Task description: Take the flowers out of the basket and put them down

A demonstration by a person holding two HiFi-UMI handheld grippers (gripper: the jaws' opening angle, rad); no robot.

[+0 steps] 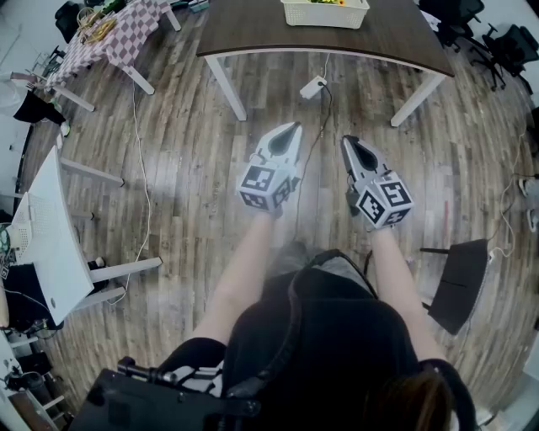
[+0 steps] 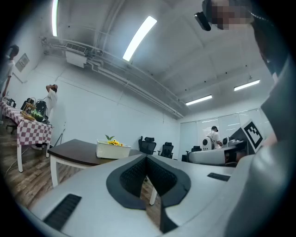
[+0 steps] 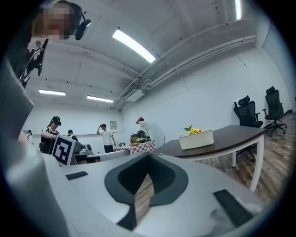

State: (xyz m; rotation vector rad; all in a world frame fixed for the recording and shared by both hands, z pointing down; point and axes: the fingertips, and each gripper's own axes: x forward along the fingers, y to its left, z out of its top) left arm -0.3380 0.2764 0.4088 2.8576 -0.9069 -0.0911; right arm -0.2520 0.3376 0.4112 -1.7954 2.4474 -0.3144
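An office: swivel chairs [image 2: 148, 144], desks [image 1: 253, 29], ceiling strip lights [image 2: 138, 38].

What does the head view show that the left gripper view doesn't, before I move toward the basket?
Only the head view: the left gripper and right gripper from above, both shut and empty over the wooden plank floor, short of the dark brown wooden table, and a white power strip lying between its legs. Only the left gripper view: long ceiling light strips and a person in white far back. Both: that table, the white slatted plastic basket on it holding yellow flowers, and the red-checked table.
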